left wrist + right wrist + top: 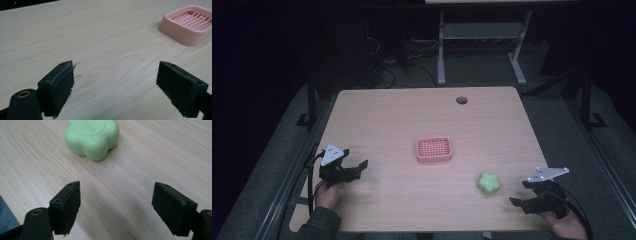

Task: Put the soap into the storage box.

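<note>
While the green flower-shaped soap [489,183] lies flat on the worktop [412,115] near its front right edge, the right tool [518,202] sits just to the soap's right, close but not touching, jaws spread wide with nothing between them. Right gripper view: soap [91,137] ahead of the jaws, offset toward the left one, bare wood in the gap. Pink slotted soap dish [434,149] is mid-worktop, well apart from the soap, up and to its left. Left tool [360,167] is at the front left, held in the person's hand [328,195], jaws likewise wide open and holding nothing, pointing toward the dish [188,23], which is well ahead. Round cable hole [461,100] near the far edge.
</note>
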`<act>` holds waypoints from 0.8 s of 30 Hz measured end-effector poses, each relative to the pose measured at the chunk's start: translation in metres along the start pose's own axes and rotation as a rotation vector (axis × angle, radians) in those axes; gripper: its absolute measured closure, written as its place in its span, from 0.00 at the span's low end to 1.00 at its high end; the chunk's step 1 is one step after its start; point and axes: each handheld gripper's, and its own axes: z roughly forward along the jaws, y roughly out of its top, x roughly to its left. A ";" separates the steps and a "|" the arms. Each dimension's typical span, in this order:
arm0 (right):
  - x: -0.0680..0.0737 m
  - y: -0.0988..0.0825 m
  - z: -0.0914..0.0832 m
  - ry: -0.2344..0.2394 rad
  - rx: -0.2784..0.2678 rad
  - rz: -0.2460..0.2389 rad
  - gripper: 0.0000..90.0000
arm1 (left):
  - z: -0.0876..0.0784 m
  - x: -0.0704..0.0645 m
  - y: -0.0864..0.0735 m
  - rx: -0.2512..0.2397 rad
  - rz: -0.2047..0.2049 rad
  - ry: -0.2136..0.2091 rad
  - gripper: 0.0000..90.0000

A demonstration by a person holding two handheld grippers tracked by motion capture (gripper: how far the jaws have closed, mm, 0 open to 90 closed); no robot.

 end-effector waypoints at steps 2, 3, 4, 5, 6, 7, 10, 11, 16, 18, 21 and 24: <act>0.001 0.002 0.000 0.001 0.006 -0.005 0.25 | 0.000 0.000 0.000 0.002 -0.005 0.001 0.16; 0.002 0.002 0.001 0.004 -0.005 -0.008 0.25 | 0.000 0.000 0.000 0.002 -0.006 -0.001 0.16; 0.002 0.002 0.001 0.004 -0.005 -0.008 0.25 | 0.000 0.000 0.000 0.002 -0.006 -0.001 0.16; 0.003 0.003 0.000 0.007 -0.005 -0.009 0.25 | 0.000 -0.001 0.000 0.001 -0.002 -0.002 0.16; 0.004 0.005 0.000 -0.001 -0.011 -0.021 0.23 | 0.000 -0.001 0.000 -0.001 0.001 -0.001 0.16; 0.005 0.006 0.000 -0.001 -0.007 -0.013 0.22 | 0.000 -0.002 0.001 -0.004 0.006 0.000 0.16; 0.008 0.008 0.001 -0.003 -0.009 -0.023 0.22 | -0.001 -0.002 0.001 -0.005 0.008 0.007 0.16; 0.008 0.008 0.001 -0.003 -0.009 -0.023 0.22 | -0.001 -0.002 0.001 -0.005 0.008 0.007 0.16; 0.014 0.016 0.002 0.000 0.013 -0.046 0.21 | 0.000 -0.003 0.000 0.001 0.010 0.006 0.16; 0.015 0.018 0.002 -0.002 0.014 -0.051 0.20 | 0.000 -0.003 0.000 0.002 0.011 0.002 0.16; 0.018 0.022 0.002 0.008 0.018 -0.051 0.19 | 0.000 -0.003 0.000 0.003 0.011 0.004 0.16; 0.019 0.024 0.003 0.007 0.027 -0.051 0.18 | -0.001 -0.003 0.000 -0.001 0.009 0.007 0.16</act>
